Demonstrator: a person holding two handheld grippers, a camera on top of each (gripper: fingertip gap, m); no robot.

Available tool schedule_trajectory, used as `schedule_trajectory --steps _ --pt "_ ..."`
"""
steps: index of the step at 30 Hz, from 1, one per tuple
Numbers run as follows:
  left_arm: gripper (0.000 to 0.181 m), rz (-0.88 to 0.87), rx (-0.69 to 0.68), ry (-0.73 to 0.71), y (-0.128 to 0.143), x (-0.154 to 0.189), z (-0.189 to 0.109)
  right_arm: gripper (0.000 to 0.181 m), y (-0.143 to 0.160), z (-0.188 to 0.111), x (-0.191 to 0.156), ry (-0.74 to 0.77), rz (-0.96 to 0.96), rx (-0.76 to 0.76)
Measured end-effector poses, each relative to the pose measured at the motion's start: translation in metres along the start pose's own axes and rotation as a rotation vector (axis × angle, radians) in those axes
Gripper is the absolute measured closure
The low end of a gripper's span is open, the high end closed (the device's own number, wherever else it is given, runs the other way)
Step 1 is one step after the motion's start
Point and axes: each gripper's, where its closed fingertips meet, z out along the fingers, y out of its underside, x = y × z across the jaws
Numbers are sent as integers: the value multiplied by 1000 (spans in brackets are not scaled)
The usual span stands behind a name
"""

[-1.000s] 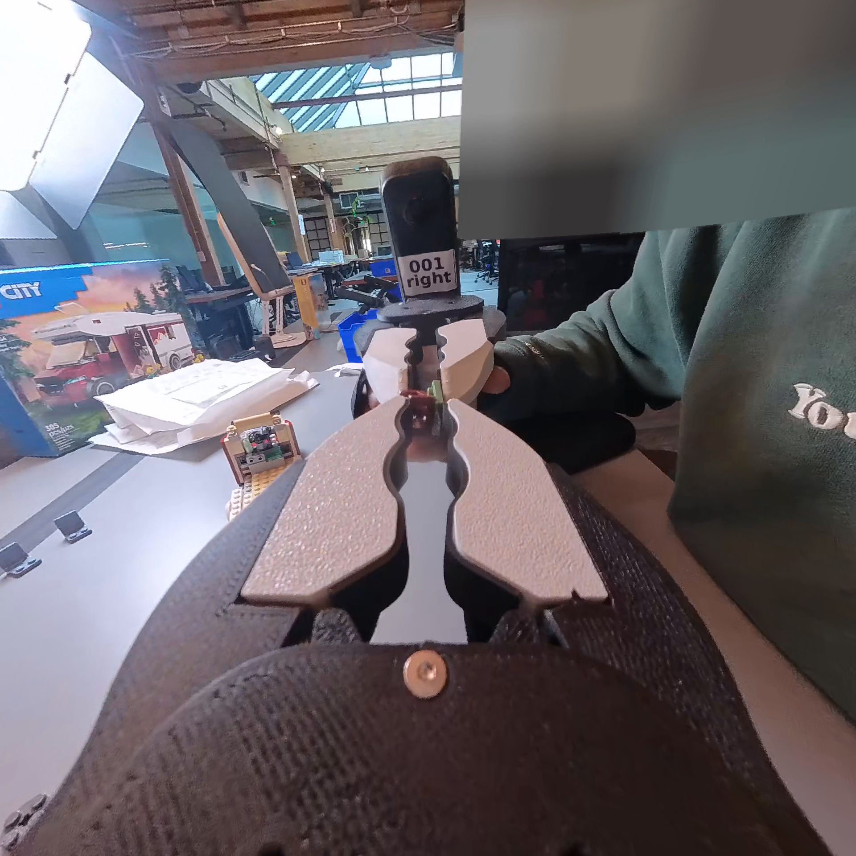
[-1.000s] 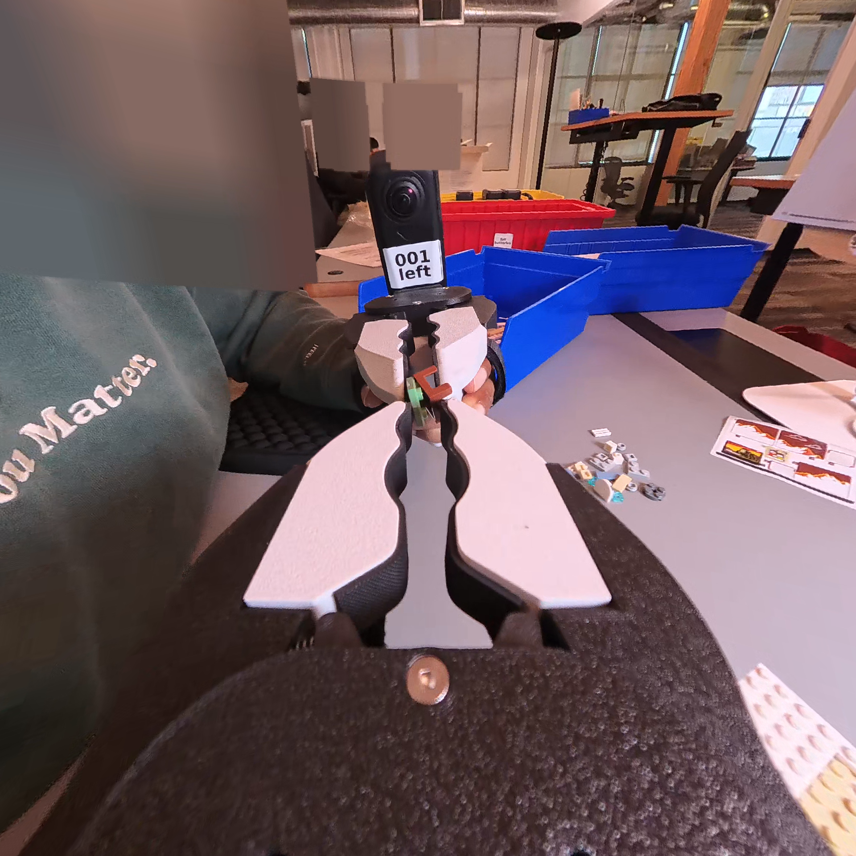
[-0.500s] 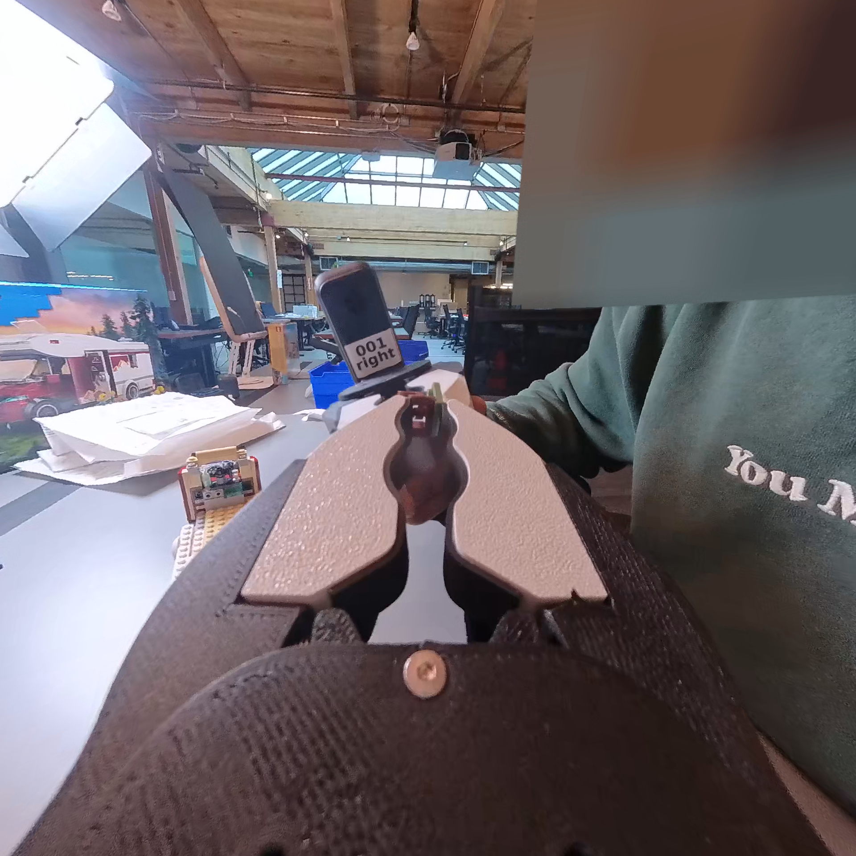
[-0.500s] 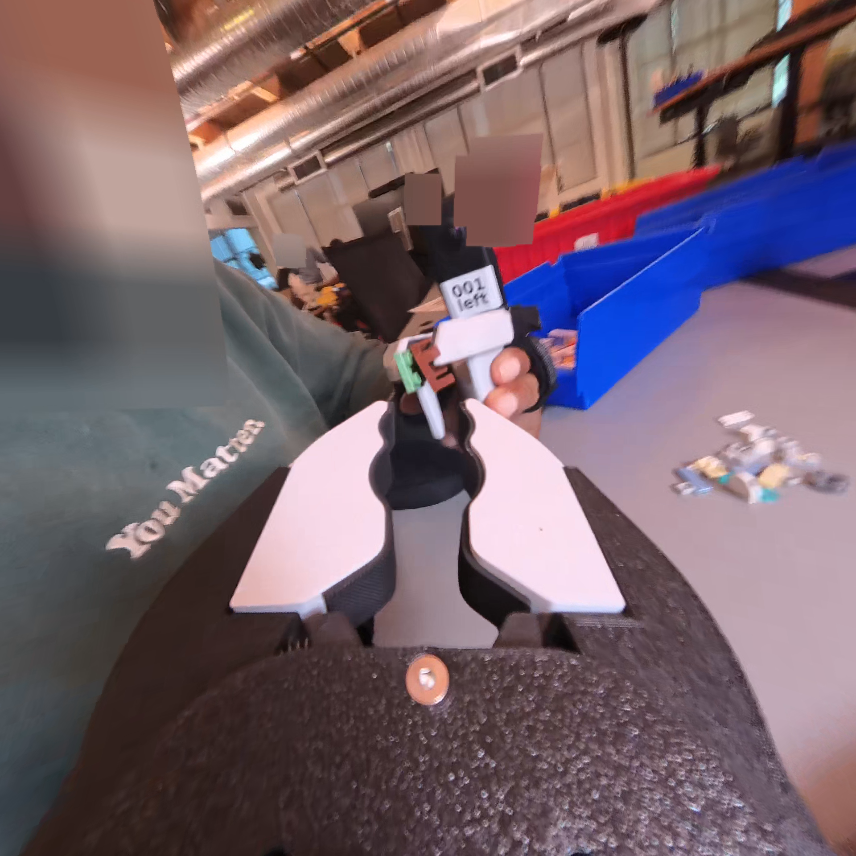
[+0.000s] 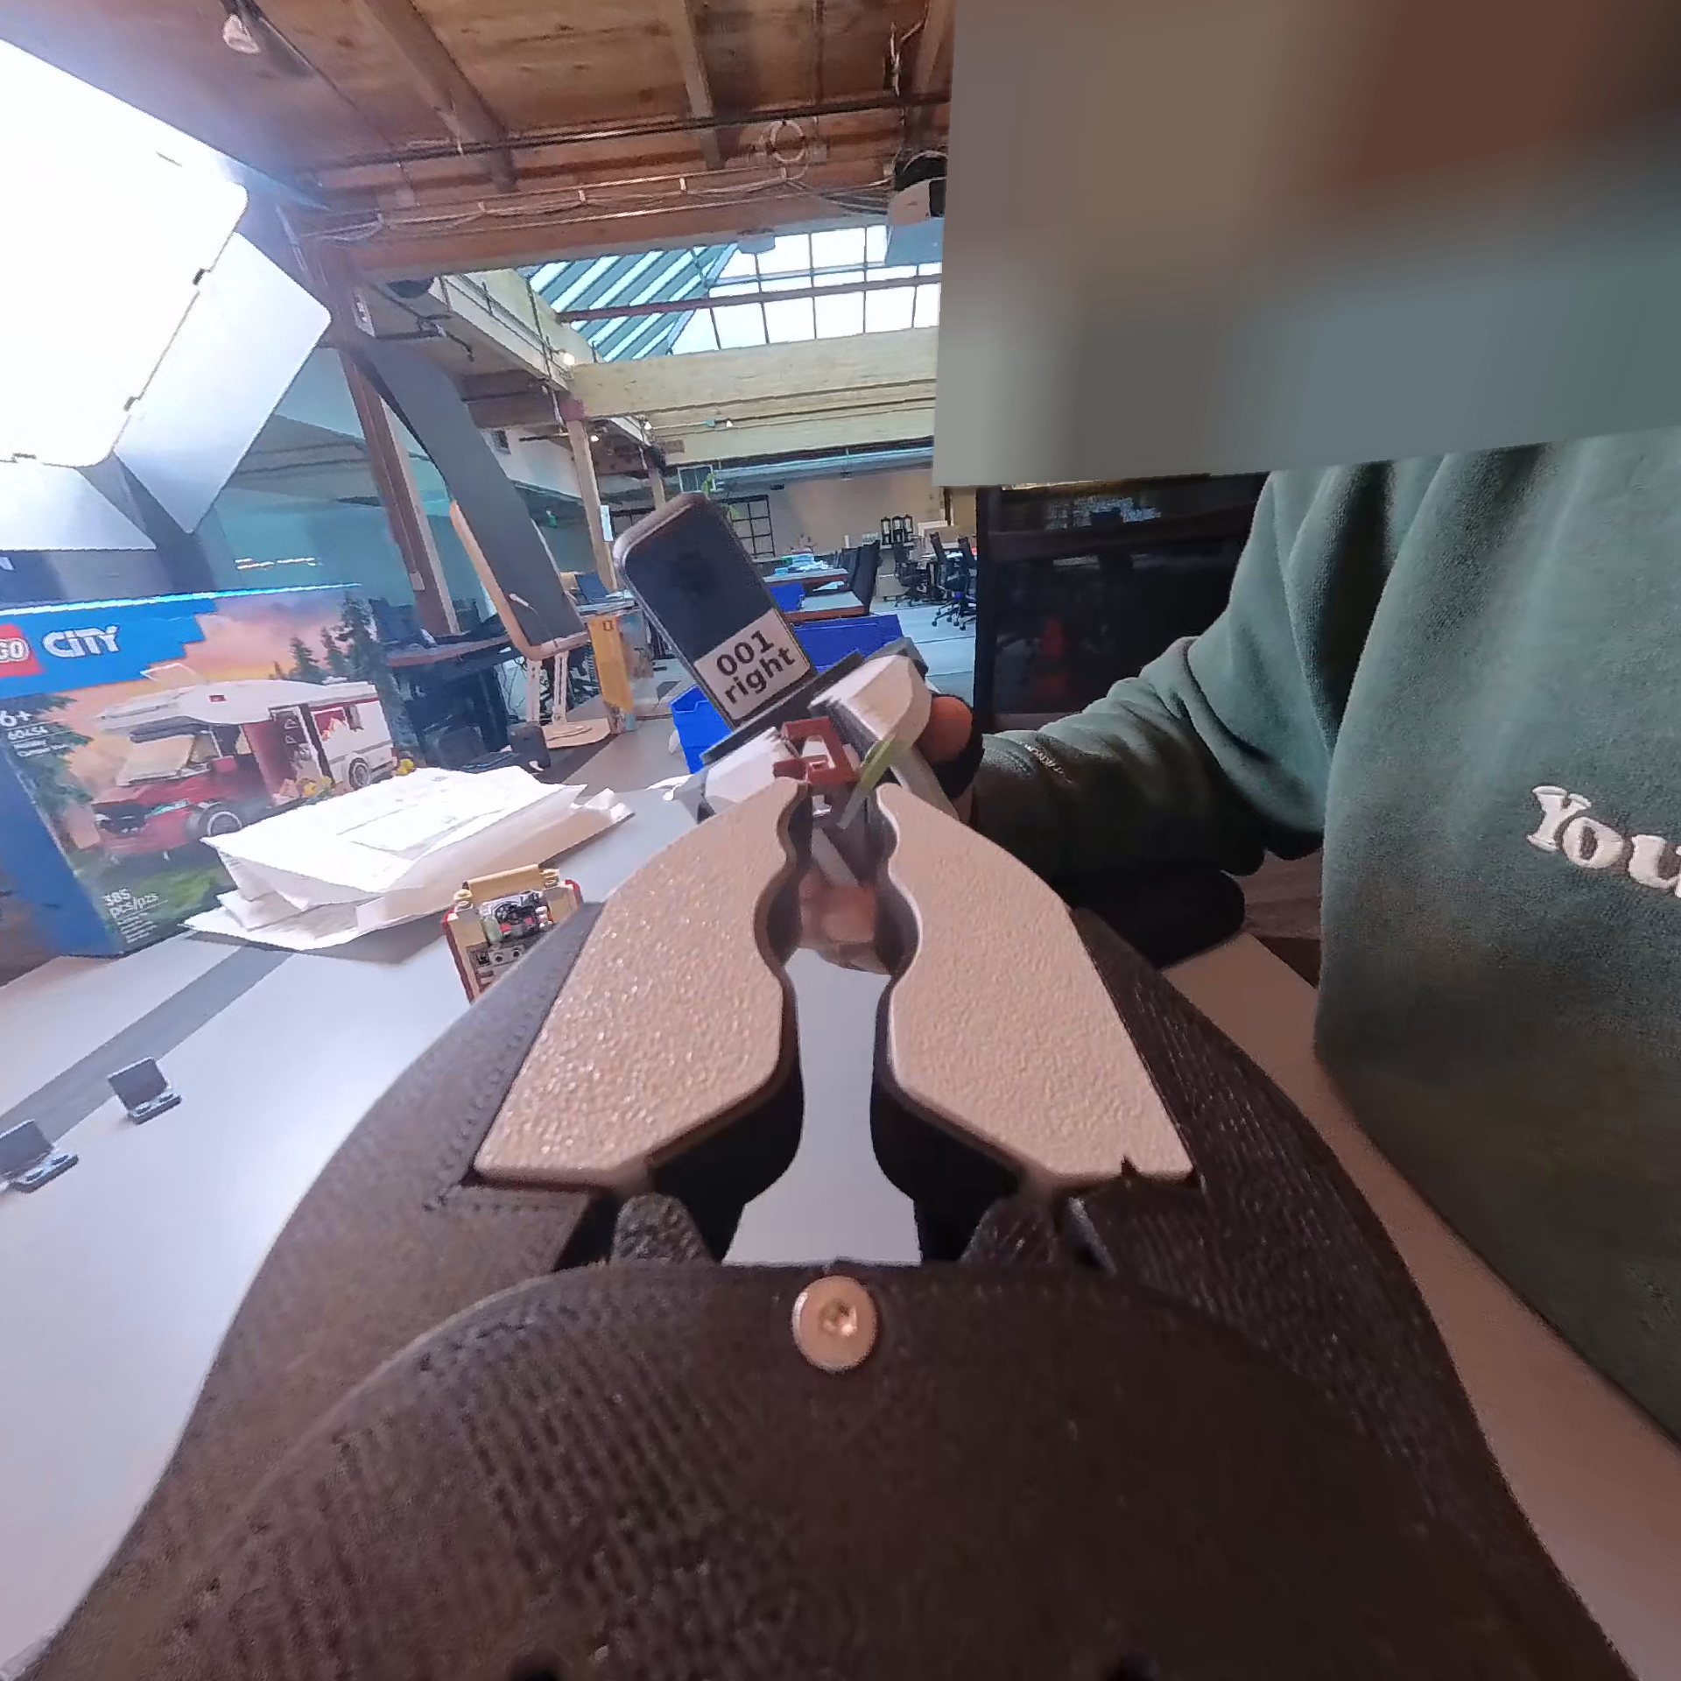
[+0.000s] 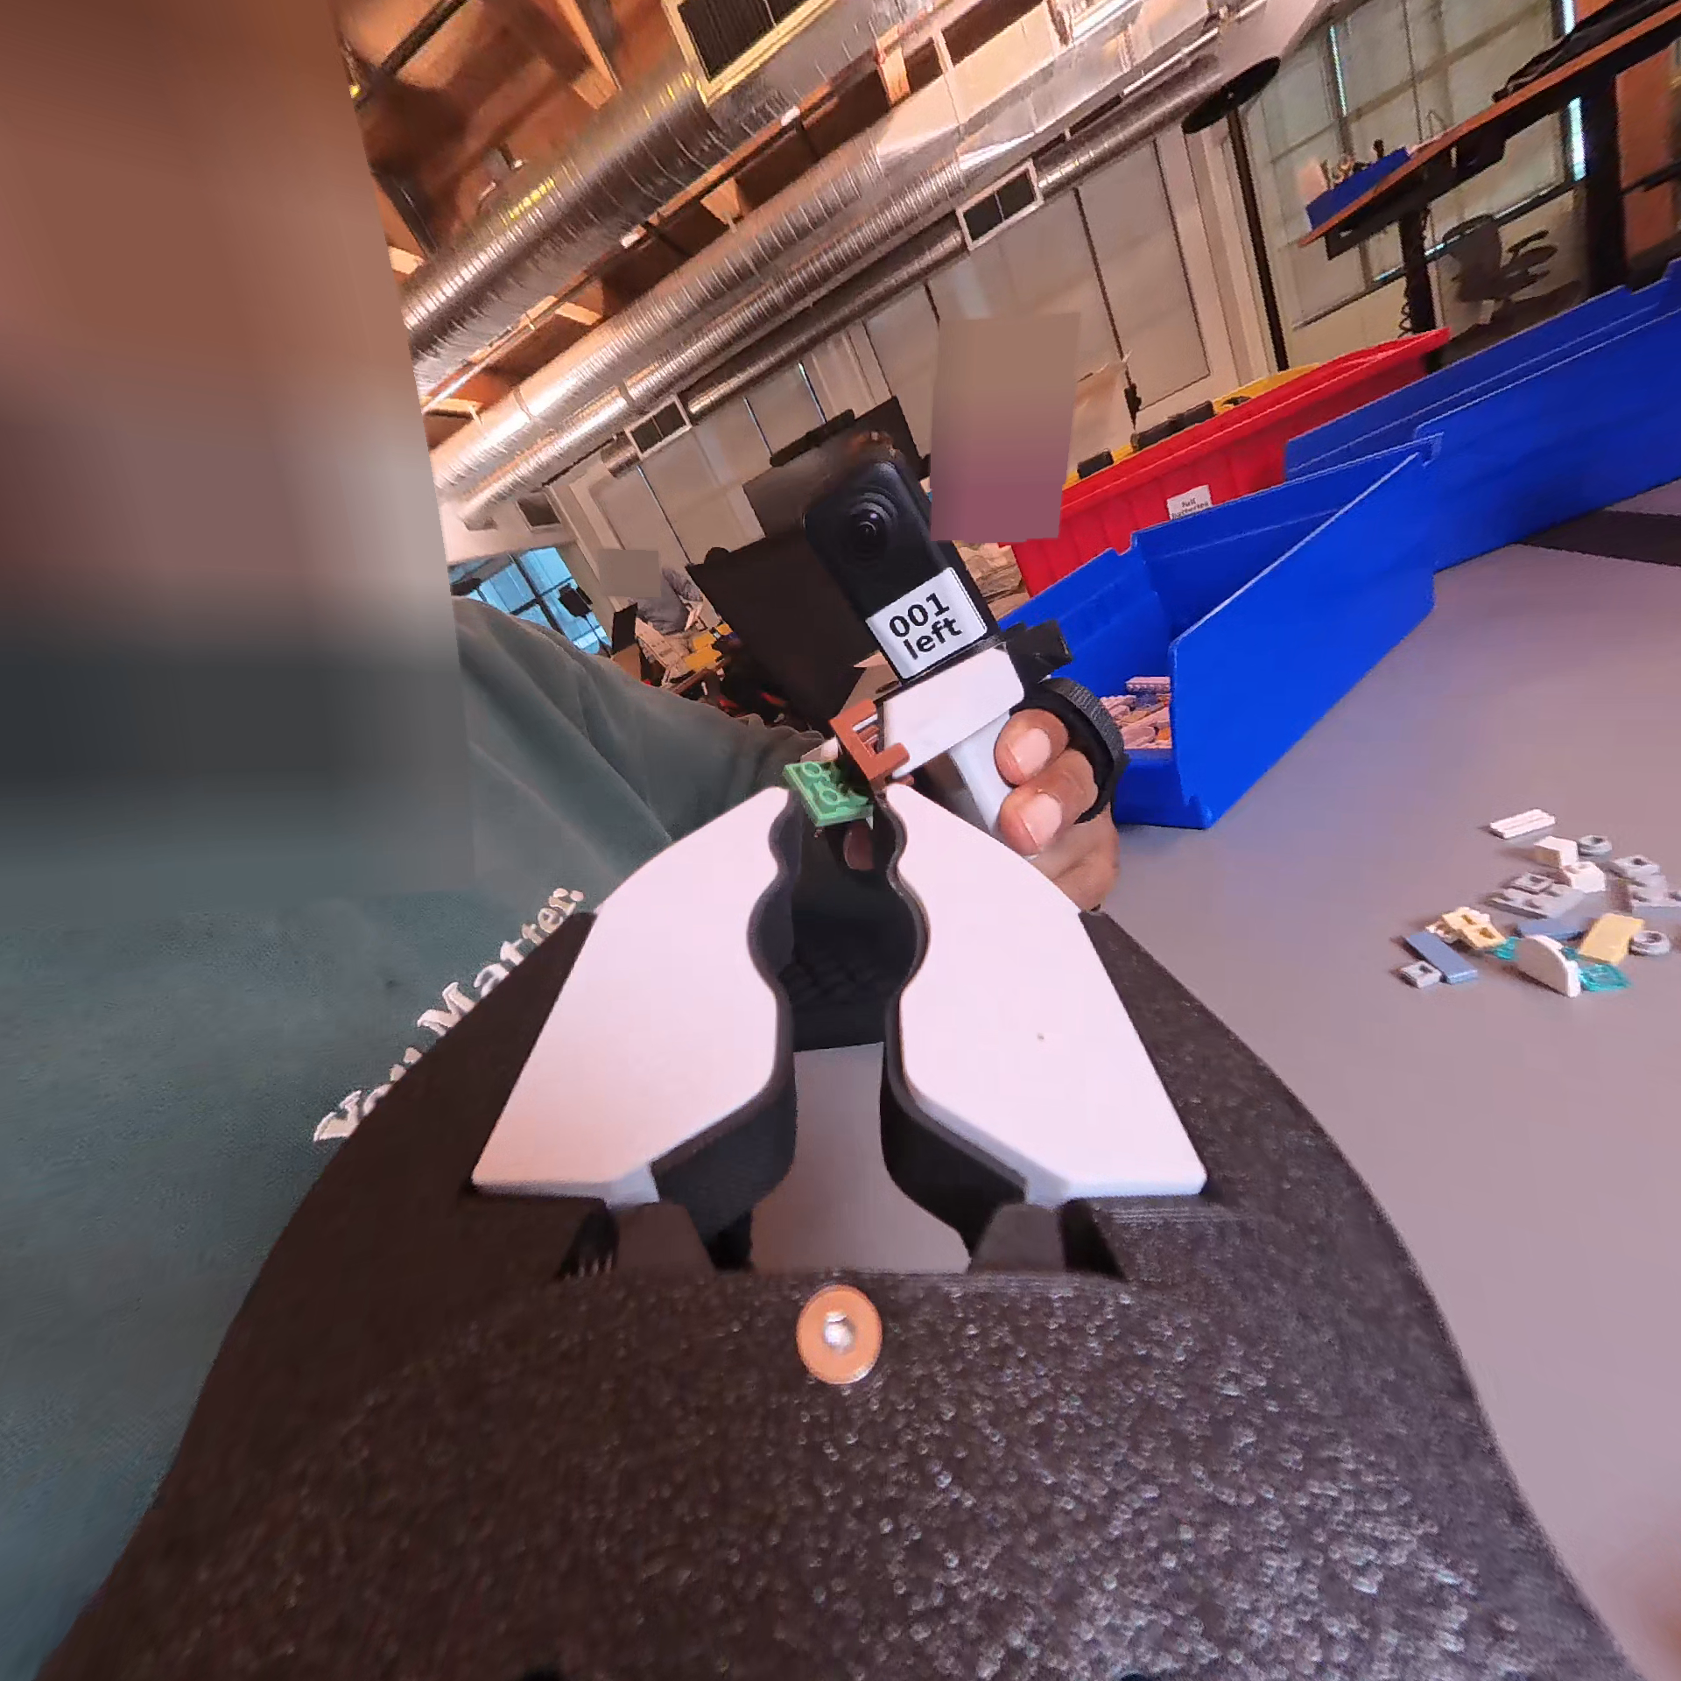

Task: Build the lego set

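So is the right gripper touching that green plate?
Touching. The right wrist view shows the right gripper with jaws pinching the green plate. The left gripper holds a brown piece.

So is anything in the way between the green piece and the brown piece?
Nothing visible. The green piece in the right gripper is right against the brown piece in the left gripper.

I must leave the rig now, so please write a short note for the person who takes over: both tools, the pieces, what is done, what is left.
Left tool: shut on brown piece.
Right tool: shut on green plate.
Both are raised over the table, pieces meeting; whether they are joined, I cannot tell.
Done: small partial model stands on the table.
To do: join these two, probably add them to the model, then use the loose pieces.
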Motion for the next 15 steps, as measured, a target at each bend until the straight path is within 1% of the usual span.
schedule_trajectory --steps 3,5,7,10,15 --pt "171 -13 6 -5 -1 -2 -1 161 -1 -3 4 27 -31 7" --pt "171 -19 4 0 0 -2 -1 154 -2 -4 8 90 -132 -9" --pt "171 -26 -4 6 2 -1 -1 150 0 -3 7 145 -277 -56" --pt "171 -38 -17 16 6 -1 -1 148 3 0 1 185 -432 -131" --pt "172 -40 -42 56 11 5 2 153 11 -1 5 219 -512 -237"
